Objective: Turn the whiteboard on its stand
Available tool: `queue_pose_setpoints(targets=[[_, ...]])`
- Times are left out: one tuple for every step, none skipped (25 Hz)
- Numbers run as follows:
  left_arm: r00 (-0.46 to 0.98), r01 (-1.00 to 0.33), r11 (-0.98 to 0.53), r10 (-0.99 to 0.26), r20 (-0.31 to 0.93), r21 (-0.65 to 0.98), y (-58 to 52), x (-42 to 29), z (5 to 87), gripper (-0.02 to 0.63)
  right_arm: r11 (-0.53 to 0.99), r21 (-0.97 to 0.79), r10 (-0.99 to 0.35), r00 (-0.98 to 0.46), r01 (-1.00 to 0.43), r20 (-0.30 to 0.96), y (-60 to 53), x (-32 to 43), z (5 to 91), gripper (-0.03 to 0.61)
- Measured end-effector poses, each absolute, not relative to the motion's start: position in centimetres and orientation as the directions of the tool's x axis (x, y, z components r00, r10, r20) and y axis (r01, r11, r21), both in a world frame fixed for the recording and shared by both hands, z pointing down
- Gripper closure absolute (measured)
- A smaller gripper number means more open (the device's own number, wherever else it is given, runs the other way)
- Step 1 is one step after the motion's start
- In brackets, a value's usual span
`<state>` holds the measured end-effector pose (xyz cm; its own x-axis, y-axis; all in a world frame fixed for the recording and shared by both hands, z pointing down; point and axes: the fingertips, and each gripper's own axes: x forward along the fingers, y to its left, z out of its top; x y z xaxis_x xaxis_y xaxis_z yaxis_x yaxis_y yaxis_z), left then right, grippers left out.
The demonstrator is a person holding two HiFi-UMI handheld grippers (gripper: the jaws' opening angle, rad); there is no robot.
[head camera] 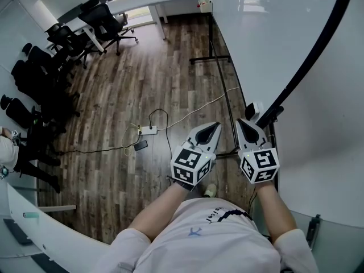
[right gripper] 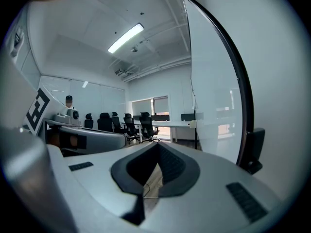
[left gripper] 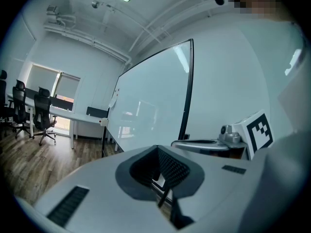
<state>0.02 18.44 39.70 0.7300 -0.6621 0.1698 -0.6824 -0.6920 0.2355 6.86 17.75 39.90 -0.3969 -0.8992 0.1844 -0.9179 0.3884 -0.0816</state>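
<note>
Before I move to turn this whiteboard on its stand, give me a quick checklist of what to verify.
1. Jaws open for gripping: not ok; left gripper and right gripper are both shut, empty.
2. Whiteboard edge close by: ok, just beside the right gripper.
3. Floor by the stand: not ok; a white cable runs up to it.
4. Black pivot bracket released: cannot tell.
5. Office chairs out of the way: ok, likely.

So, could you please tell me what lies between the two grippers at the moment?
In the head view, only the stand's black base rail and wooden floor lie between the left gripper and the right gripper.
</note>
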Motion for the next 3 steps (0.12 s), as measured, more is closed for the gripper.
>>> queue_pose_setpoints(targets=[[0.729, -0.683, -0.691, -0.663, 0.169, 0.235, 18.38, 0.08, 39.73, 0.603, 0.390, -0.081, -0.899, -0.398, -0.917, 0.184, 17.71, 6.91, 39.96, 0.566], [0.728, -0.684, -0.691, -0.664, 0.169, 0.234, 18.35, 0.11, 39.76, 0.603, 0.391, -0.080, -0.898, -0.399, -0.917, 0.185, 17.70, 6.93, 40.02, 0.566], [0.728, -0.685, -0.690, -0.665, 0.169, 0.234, 18.31, 0.13, 39.79, 0.603, 0.392, -0.079, -0.898, -0.399, -0.917, 0.185, 17.70, 6.94, 40.07, 0.566]])
